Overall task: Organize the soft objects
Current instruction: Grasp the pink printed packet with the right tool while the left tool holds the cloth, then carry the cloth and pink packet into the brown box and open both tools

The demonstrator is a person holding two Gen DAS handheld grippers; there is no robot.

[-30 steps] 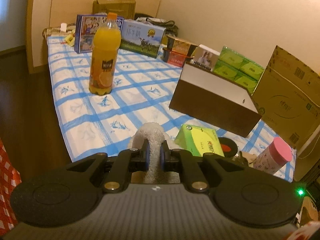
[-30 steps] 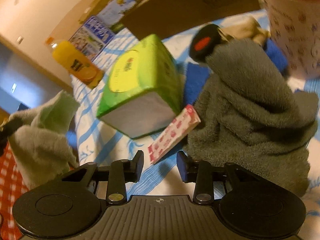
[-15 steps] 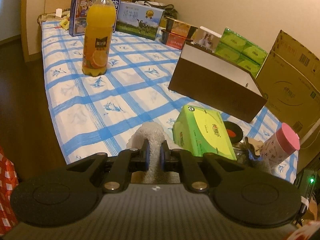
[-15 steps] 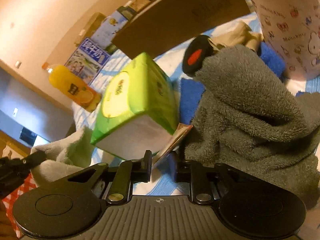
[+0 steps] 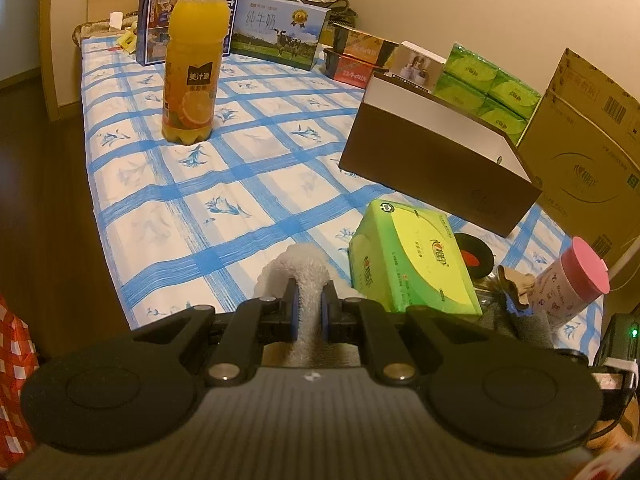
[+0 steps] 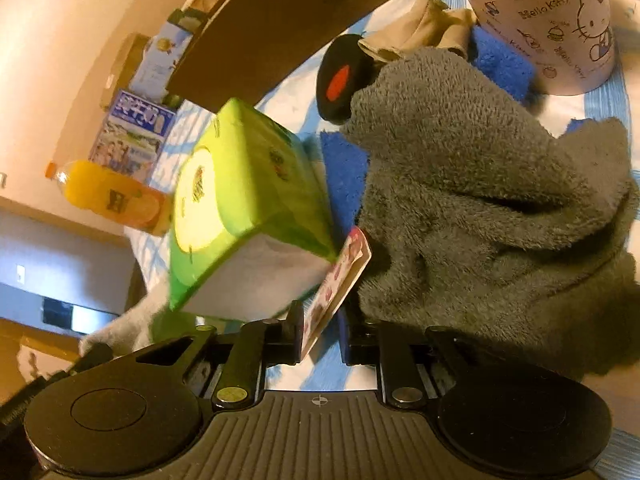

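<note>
So the pale fluffy cloth [image 5: 304, 280] is pinched tight in the left gripper [image 5: 309, 312], looping up over the fingertips above the near edge of the blue-checked tablecloth [image 5: 224, 184]. Over on the right wrist view, the right gripper [image 6: 320, 332] has just been closing its jaws around a thin pink patterned packet [image 6: 340, 280]; the packet stands tilted in the gap, touching the left pad, and there's still a visible gap to the right pad, so I wouldn't call it clamped yet. That packet leans against the green tissue pack [image 6: 240, 196], which is tipped up on one edge. Just beside it on the right is a big heap of grey fleecy towel [image 6: 500, 208], with a blue cloth [image 6: 344, 172] peeking out underneath and a beige crumpled cloth [image 6: 416, 32] behind. A black disc with a red spot [image 6: 340, 76] sits at the towel's far edge, and a pink cartoon-print cup [image 6: 560, 20] stands behind. Farther back on the left view there's an orange juice bottle [image 5: 192, 64], a dark open box [image 5: 436, 156], a milk carton box [image 5: 280, 32] and a cardboard carton [image 5: 588, 152].
</note>
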